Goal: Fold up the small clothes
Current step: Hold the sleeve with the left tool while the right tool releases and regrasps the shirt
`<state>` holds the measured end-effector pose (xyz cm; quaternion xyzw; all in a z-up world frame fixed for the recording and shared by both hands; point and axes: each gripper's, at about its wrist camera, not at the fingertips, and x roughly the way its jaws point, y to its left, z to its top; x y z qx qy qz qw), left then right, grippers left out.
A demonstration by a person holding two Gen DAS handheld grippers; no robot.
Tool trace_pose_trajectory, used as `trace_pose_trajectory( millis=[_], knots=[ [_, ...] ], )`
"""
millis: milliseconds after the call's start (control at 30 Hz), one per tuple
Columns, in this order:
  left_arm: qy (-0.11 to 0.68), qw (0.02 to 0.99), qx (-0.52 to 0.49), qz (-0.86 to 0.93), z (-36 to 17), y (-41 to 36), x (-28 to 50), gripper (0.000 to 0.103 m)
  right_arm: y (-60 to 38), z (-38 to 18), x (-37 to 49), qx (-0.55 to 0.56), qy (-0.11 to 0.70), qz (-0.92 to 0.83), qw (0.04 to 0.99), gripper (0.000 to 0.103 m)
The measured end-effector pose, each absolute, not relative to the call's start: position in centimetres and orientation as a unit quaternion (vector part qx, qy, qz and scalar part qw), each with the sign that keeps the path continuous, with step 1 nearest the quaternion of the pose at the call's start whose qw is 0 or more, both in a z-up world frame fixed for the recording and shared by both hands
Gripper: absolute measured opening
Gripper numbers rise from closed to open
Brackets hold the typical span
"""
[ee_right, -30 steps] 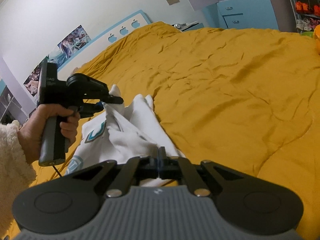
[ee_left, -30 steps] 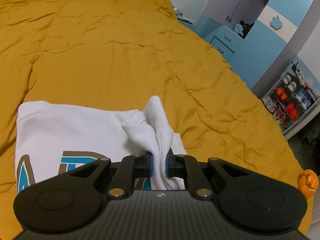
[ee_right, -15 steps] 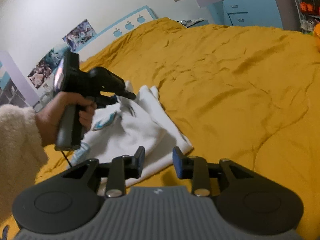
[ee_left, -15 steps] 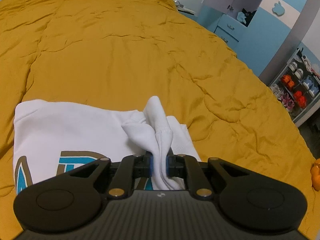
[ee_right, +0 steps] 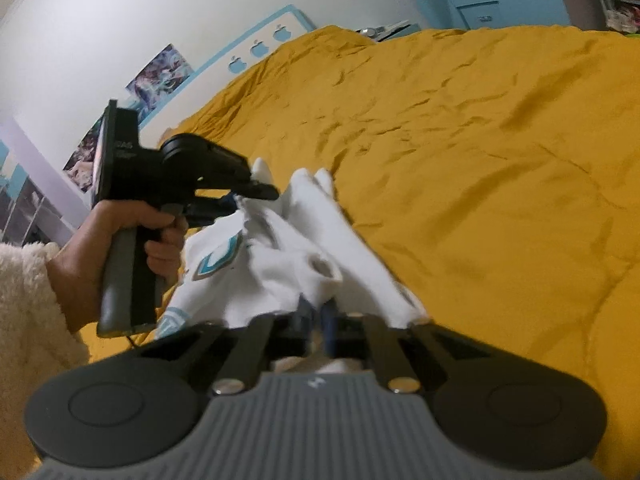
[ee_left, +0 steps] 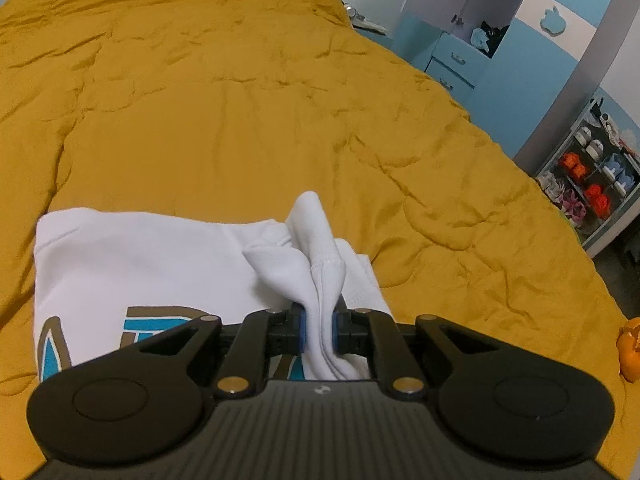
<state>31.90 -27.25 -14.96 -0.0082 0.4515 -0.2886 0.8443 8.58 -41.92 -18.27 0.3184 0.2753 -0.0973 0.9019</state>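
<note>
A small white garment [ee_left: 136, 268] with a teal and brown print lies on the mustard bed cover [ee_left: 240, 120]. My left gripper [ee_left: 319, 330] is shut on a bunched fold of its right edge and holds it just above the bed. In the right wrist view the garment [ee_right: 296, 264] is lifted between both grippers. My right gripper [ee_right: 316, 322] is shut on its near edge. The left gripper [ee_right: 248, 196], held in a hand, grips the far edge.
Blue drawers and a wardrobe [ee_left: 500, 48] stand beyond the bed's right side. A shoe rack [ee_left: 588, 184] stands at the right. An orange object [ee_left: 630, 348] lies at the bed's right edge. A headboard and posters [ee_right: 160, 76] line the far wall.
My right gripper was open half a second ago and has closed again on the garment's near edge, lifting it. My left gripper keeps its hold and has barely moved.
</note>
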Motion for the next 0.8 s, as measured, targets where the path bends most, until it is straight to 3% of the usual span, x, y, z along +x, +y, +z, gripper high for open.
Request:
trace_pose_trajectory(
  millis=[233,467,667,733,800],
  knots=[
    [0.446,0.842,0.003,-0.303,-13.2,-28.3,30.9,0.012,-41.4,-16.4,6.8,0.317,0.250,-0.107,0.909,0.000],
    [0.451,0.842,0.034,-0.292,-14.8,-30.5,30.1,0.012,-42.8,-18.3,6.3,0.345,0.268,-0.120,0.891,0.000],
    [0.454,0.840,0.084,-0.285,-16.1,-32.5,30.1,0.024,-43.8,-20.5,6.4,0.354,0.285,-0.122,0.882,0.001],
    [0.440,0.843,0.105,-0.293,-15.0,-32.4,29.6,0.027,-43.6,-20.1,6.2,0.345,0.286,-0.121,0.886,0.007],
    [0.408,0.855,0.120,-0.298,-12.9,-31.4,28.8,0.036,-43.3,-19.0,5.9,0.325,0.284,-0.123,0.894,0.020]
  ],
)
